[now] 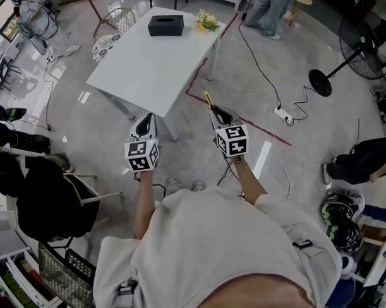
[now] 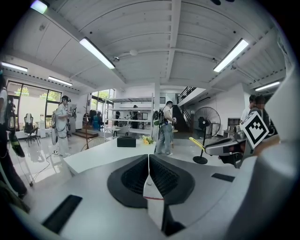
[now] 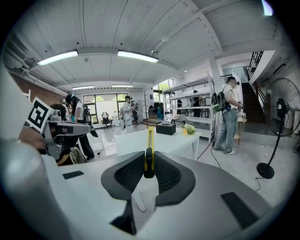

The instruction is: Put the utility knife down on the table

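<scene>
A yellow and black utility knife [image 3: 149, 152] stands upright between the jaws of my right gripper [image 3: 148, 169], which is shut on its black end. From the head view the knife [image 1: 208, 99] pokes forward out of the right gripper [image 1: 218, 114], short of the white table [image 1: 139, 67]. My left gripper [image 1: 144, 123] hovers over the floor by the table's near corner; its jaws [image 2: 148, 174] are pressed together with nothing between them. In the left gripper view the knife [image 2: 197, 143] shows at the right, beyond the table [image 2: 93, 157].
On the table's far end sit a black tissue box [image 1: 166, 25] and a small bunch of yellow flowers [image 1: 206, 20]. A person [image 1: 269, 8] stands beyond it. A standing fan [image 1: 354, 56], a power strip [image 1: 283, 114] with cables and a seated person [image 1: 30, 187] surround me.
</scene>
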Available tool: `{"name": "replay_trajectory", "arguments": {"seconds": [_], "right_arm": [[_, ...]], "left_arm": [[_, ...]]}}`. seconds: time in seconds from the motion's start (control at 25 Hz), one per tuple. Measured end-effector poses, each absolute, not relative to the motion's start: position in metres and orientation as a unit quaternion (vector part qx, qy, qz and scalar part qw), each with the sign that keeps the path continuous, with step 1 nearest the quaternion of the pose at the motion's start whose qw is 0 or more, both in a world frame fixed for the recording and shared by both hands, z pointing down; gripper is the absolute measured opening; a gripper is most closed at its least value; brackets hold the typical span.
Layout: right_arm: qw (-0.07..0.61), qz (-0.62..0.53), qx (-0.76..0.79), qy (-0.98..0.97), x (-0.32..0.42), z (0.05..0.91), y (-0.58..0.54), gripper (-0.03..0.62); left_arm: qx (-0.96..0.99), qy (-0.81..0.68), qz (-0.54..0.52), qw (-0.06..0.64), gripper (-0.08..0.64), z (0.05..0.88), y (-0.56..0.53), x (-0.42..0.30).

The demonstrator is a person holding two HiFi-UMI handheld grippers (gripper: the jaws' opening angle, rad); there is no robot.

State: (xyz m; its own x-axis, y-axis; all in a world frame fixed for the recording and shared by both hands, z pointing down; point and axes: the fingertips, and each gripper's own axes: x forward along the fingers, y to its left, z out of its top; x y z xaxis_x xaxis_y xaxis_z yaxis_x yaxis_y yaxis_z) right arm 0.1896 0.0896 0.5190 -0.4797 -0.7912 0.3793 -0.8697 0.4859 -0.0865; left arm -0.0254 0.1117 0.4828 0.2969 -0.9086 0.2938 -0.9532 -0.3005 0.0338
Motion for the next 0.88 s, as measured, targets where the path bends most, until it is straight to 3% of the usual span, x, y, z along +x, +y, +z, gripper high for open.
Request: {"name": "replay_trajectory", "arguments": {"seconds": [0.88], "right_arm": [[0.163,0.133,0.499,-0.841,0.153,0.532,-0.013,0.080]], "left_arm": [[0.815,-0.561,0.098,0.108,0.023,0.498,-0.006,-0.053]]}}
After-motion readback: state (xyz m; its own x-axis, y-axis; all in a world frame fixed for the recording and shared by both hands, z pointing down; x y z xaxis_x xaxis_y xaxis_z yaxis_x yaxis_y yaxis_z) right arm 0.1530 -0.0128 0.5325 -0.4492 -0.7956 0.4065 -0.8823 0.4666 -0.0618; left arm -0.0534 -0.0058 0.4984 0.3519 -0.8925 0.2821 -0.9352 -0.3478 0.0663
